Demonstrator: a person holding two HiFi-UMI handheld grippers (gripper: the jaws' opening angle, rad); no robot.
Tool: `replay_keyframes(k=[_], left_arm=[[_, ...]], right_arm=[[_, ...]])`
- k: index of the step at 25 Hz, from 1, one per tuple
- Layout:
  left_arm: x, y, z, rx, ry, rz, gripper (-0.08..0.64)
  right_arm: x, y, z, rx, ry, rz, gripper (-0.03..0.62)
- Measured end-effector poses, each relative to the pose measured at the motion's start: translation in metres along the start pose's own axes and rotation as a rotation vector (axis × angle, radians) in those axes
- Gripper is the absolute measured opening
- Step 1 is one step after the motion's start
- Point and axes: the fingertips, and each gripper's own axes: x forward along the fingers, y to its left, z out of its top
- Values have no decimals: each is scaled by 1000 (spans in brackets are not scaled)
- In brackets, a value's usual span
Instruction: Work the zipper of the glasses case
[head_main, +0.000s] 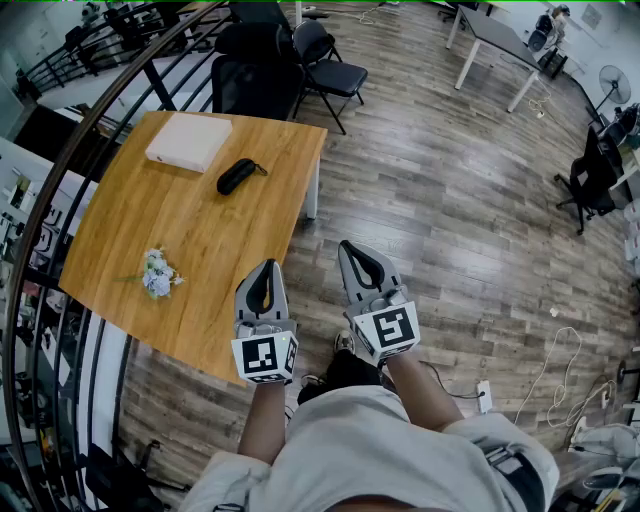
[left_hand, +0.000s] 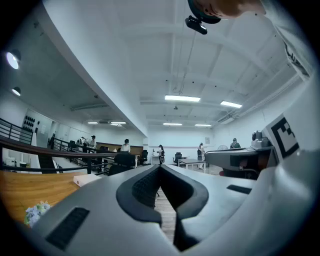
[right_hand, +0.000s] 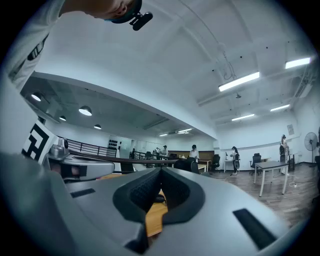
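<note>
Your left gripper (head_main: 267, 268) and right gripper (head_main: 354, 250): both closed, empty. Glasses case (head_main: 236, 176): far on the surface (head_main: 190, 235), well apart from both.

The left gripper (left_hand: 160, 169) points level, its jaws closed together on nothing. To its left, a wooden table (left_hand: 20, 192) bears a white box (left_hand: 86, 179) and flowers (left_hand: 36, 212).

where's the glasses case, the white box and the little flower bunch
glasses case (head_main: 236, 176), head view, middle of its black shell
white box (head_main: 188, 140), head view, centre of its top face
flower bunch (head_main: 157, 275), head view, the pale blossoms
</note>
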Motion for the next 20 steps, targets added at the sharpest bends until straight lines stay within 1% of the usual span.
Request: replay_keyframes(k=[3,5,8,12,17,20], left_arm=[[25,1,3,-32,-27,-3,23],[42,3,3,-23,-28,14,23],[64,2,0,1,-11,45,23],[88,-4,-2,34,18,76,23],[112,-3,-10,28,49,113,23],[127,0,-15,36,61,119,23]], right_arm=[[15,-18,4,-9,-20,17,25],[27,-30,5,-8,-36,28,25],[43,-47,2,8,-45,59,25],[61,-68,-2,1,-42,115,25],[75,-88,-17,42,-20,169,26],[85,-96,-26,39,-3,188,26]])
